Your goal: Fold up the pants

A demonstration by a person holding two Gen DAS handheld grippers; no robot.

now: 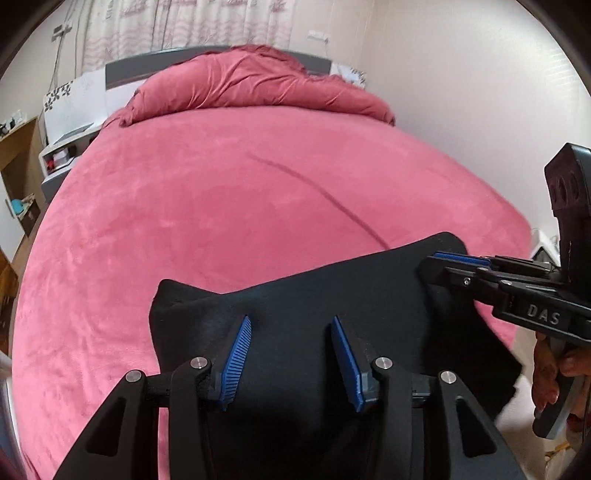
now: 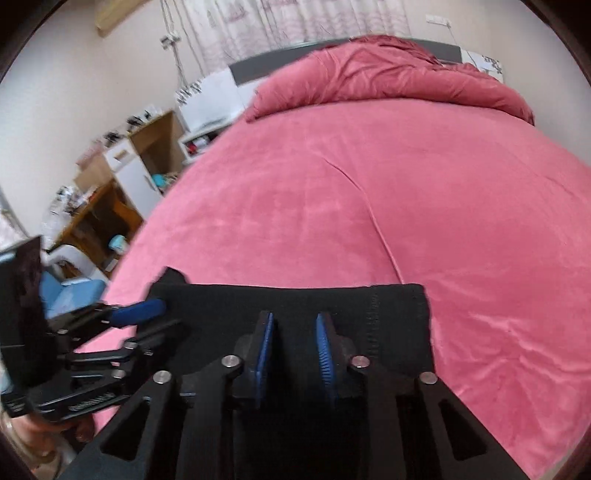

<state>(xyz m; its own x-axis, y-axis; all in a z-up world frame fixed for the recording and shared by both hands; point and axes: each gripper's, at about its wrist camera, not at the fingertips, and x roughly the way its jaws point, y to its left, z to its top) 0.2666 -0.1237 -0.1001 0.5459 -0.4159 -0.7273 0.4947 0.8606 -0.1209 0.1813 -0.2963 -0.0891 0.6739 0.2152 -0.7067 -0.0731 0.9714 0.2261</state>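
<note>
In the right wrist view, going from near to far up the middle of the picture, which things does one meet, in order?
Right tool, open above the cloth → black pants → pink bedspread → bunched pink duvet → grey headboard → patterned curtain.

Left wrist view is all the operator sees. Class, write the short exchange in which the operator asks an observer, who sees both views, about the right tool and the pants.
Operator: I only see the right tool side-on. Is it shut on the cloth?
Observer: No. In the right wrist view, the right tool has its jaws apart, with the pants lying beyond them.
Operator: Any detail on the fabric that I am missing?
Observer: Yes. A stitched seam runs down the pants near their right edge.
</note>
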